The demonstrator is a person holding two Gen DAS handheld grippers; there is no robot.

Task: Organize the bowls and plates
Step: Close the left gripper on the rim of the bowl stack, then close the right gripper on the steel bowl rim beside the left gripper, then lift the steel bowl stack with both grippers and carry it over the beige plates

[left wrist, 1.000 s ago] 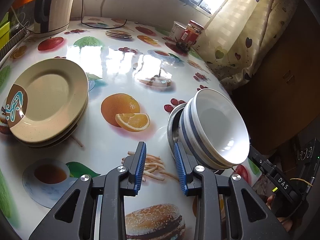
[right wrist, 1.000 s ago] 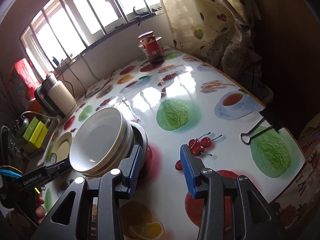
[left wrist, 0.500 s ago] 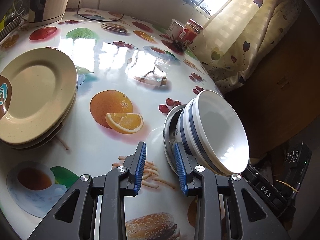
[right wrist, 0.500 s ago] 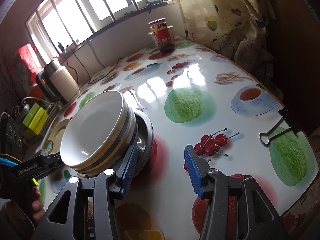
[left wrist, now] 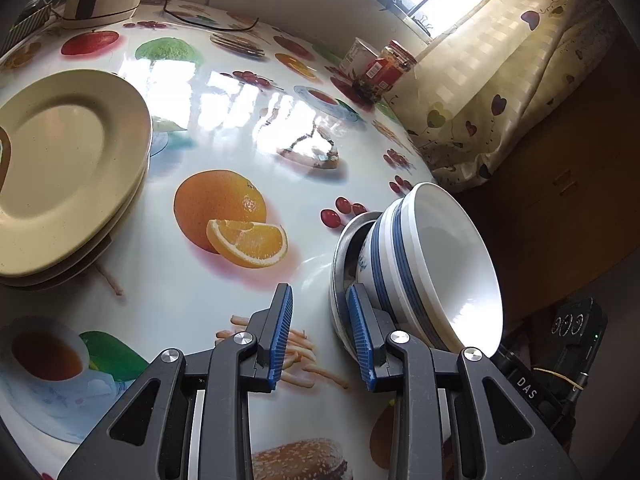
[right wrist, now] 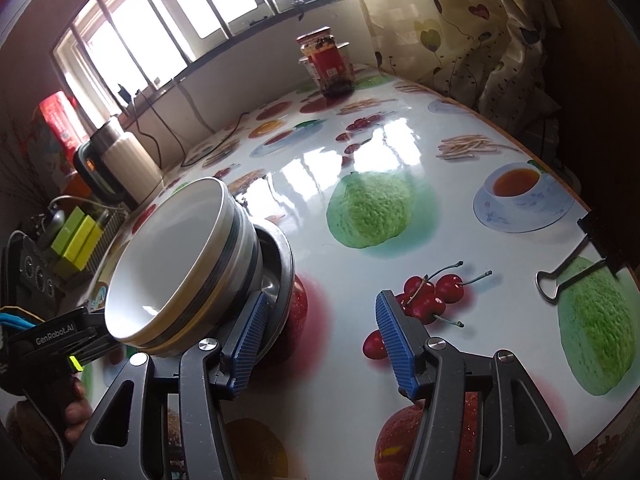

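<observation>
Cream plate stack (left wrist: 68, 168) sits far left on the fruit-print table (left wrist: 224, 92). Left gripper (left wrist: 320, 336) has its jaws parted with nothing between them, just left of the nested bowls. Bowls (right wrist: 180, 264) sit in a metal dish (right wrist: 280, 264). Right gripper (right wrist: 320, 344) is to their right, jaws opening, nothing between them, left pad by the dish rim.

A red-lidded jar (right wrist: 329, 65) stands near the curtain (right wrist: 460, 24); a binder clip (right wrist: 576, 264) grips the tablecloth's edge (right wrist: 532, 152).
</observation>
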